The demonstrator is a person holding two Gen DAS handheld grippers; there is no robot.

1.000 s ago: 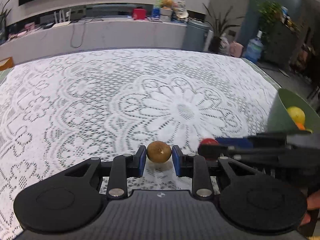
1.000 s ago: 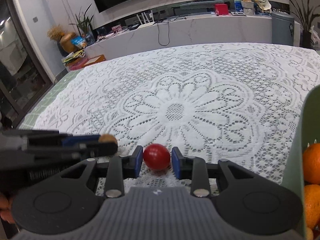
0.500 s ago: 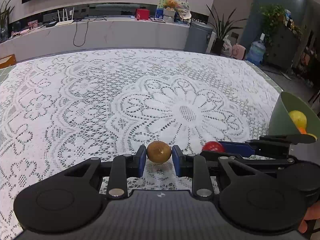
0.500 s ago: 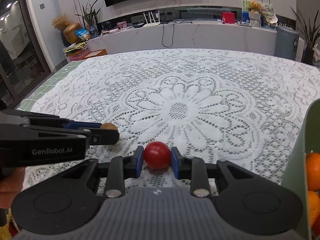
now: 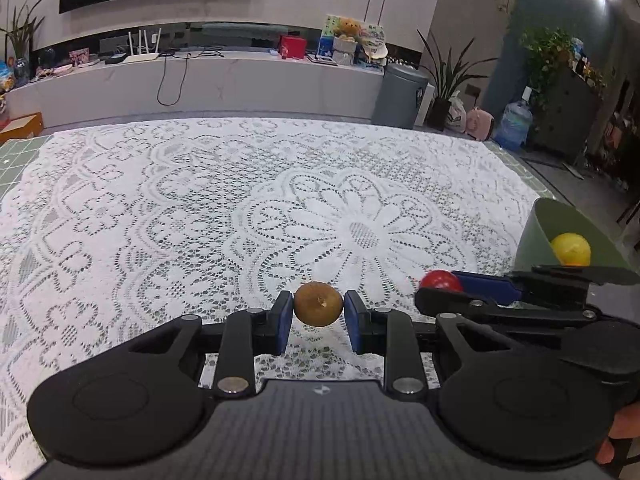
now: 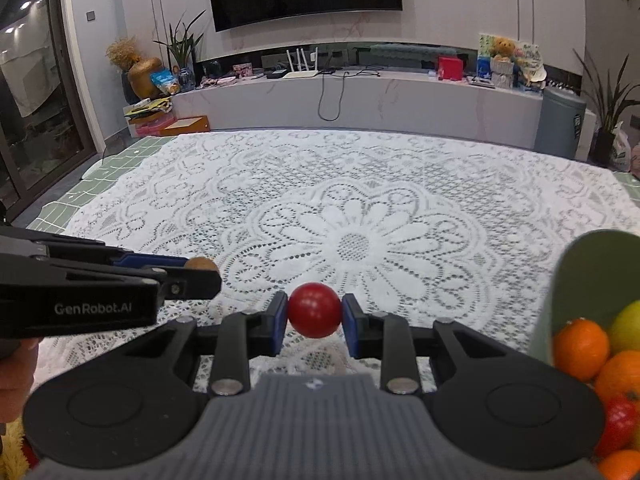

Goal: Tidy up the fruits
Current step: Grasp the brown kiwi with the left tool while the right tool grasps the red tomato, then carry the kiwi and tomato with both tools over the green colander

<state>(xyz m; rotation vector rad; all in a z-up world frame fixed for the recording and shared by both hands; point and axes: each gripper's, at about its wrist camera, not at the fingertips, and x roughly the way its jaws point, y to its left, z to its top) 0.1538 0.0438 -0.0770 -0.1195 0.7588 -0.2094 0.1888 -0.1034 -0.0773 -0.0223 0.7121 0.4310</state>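
the left gripper [image 5: 318, 310] pinches a small round brown fruit [image 5: 318, 309], the right gripper [image 6: 315, 312] a glossy red ball-shaped fruit [image 6: 315, 310]; either smooth fruit could slip out before reaching the sage-green plastic bowl [image 6: 576, 276].

White openwork lace cloth [image 5: 200, 208] is covering the tabletop. Left tongs [image 5: 319, 316] are showing matt black plastic with blue pads, pinching a dull brown rough-skinned fruit [image 5: 318, 309]. Red fruit [image 6: 314, 310] is looking smooth, satin. Green bowl [image 6: 576, 272] is looking matt plastic.

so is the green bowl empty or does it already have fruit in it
Not empty: the green bowl already holds oranges, a yellow fruit and a red one.
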